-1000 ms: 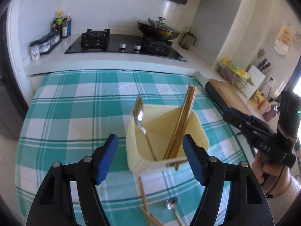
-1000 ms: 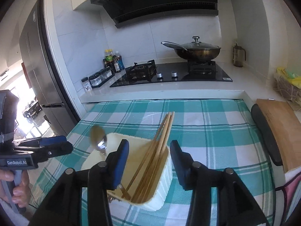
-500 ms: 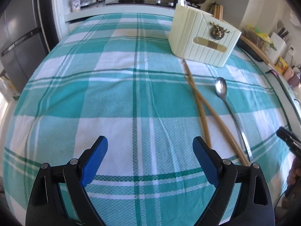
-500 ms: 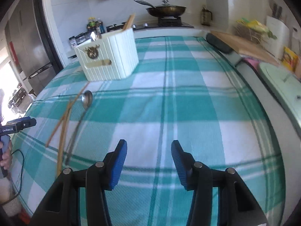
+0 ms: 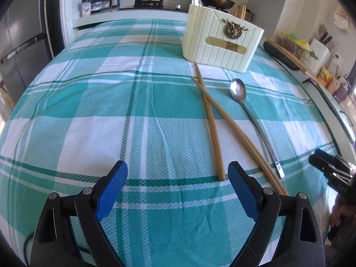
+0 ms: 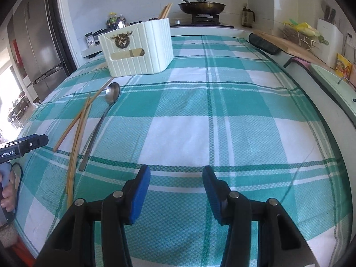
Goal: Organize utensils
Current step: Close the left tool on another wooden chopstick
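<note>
Change: both hand-held grippers have been drawn back from above the holder [image 5: 222, 42] to the near desk [image 5: 111, 115] edge.
Left hand-held gripper [image 5: 177, 191]: spread wide, nothing held.
Right hand-held gripper [image 6: 175, 192]: parted, nothing held.
Loose items: chopsticks [image 5: 213, 122] and spoon [image 5: 251, 115] lie near the holder, apparently three sticks.
Meaning: pickups remain.

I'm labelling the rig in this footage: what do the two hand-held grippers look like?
Both look alike. The left hand-held gripper and the right hand-held gripper have black plastic linkage arms with silver pivot pins, and each finger ends in a blue ribbed pad. Seen from the right wrist camera, the left unit's black body carries white "GenRobot.AI" lettering, held in a bare hand.
</note>
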Motion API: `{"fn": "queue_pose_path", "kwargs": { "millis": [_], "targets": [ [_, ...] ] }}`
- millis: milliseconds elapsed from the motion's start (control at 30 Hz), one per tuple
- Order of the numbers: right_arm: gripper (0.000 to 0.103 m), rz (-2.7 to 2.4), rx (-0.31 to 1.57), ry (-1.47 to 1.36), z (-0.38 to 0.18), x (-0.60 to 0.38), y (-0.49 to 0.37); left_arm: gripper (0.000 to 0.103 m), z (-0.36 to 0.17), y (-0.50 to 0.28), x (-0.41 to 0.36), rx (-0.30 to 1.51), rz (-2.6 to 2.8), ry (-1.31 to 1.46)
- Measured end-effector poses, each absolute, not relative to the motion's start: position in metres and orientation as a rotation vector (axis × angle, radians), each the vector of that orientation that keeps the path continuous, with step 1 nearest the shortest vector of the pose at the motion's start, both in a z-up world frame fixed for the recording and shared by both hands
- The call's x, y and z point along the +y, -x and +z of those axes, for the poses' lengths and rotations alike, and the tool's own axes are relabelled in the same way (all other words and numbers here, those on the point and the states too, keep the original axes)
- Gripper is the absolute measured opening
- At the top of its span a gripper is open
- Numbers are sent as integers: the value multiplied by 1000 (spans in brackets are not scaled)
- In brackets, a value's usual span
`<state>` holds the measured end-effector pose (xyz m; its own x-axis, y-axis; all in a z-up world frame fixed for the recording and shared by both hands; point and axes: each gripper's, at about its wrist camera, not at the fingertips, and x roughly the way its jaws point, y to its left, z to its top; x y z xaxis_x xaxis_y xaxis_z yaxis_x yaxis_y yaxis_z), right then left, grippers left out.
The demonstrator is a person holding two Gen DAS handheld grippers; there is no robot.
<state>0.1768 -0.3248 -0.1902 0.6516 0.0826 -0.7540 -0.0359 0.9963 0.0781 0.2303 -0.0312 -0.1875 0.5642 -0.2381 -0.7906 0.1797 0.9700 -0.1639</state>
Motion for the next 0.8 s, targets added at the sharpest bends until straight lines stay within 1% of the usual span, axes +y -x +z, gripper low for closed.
{"fn": "queue_pose_path", "kwargs": {
  "millis": [433,500,567,600,633,667,733,800],
  "targets": [
    [50,76,864,-63,-196,-323,-178,92,-190,-244,-57,972,-265,-24],
    [51,75,864,-56,-196,-322,-178,90,-193,-252,-65,985,-252,-76],
    [52,76,865,-50,-197,-321,-178,82,-197,-260,-73,978,-246,-133],
    [52,75,865,-47,-197,-321,-178,80,-197,-262,-75,964,-250,-145],
    [52,74,865,-45,-197,-321,-178,65,-195,-264,-76,951,-254,-150],
    [52,74,865,-43,-197,-320,-178,39,-194,-265,-77,936,-263,-152],
    [52,74,864,-43,-197,-321,-178,6,-192,-267,-76,930,-236,-163],
    [52,74,865,-43,-197,-321,-178,5,-192,-265,-70,930,-211,-124]
  ]
}}
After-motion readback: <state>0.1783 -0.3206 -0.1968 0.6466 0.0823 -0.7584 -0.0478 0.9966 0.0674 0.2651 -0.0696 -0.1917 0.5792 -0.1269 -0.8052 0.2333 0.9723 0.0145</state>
